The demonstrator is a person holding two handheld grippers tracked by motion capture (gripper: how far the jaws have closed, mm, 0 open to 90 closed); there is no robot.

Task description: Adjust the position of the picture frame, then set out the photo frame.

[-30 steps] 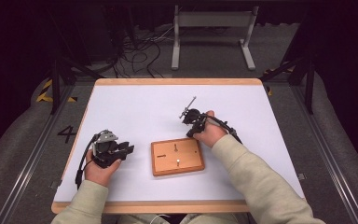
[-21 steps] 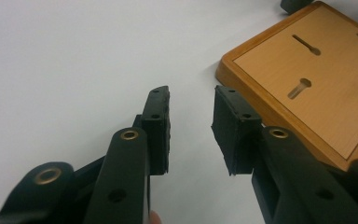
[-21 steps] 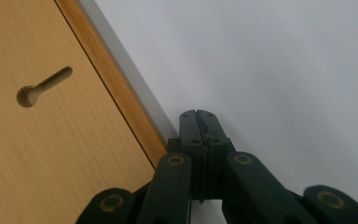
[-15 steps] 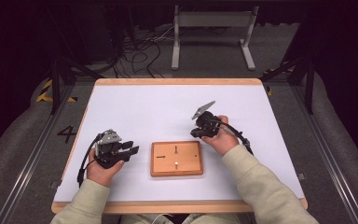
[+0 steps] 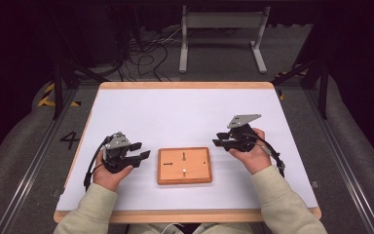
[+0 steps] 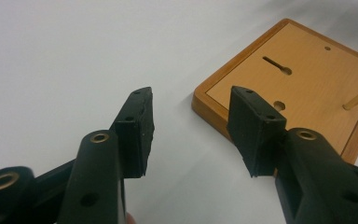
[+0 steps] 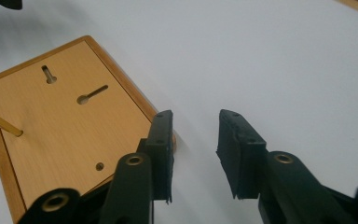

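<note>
While the wooden board lies between them, left claw and right claw rest spread, empty.

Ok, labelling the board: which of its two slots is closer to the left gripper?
The crosswise slot by the left edge of the wooden board; the other slot runs front-to-back, farther from the left gripper.

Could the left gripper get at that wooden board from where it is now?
Probably yes. The left gripper is open beside the board, and bare table lies between them. The right gripper sits off the board's other side.
</note>
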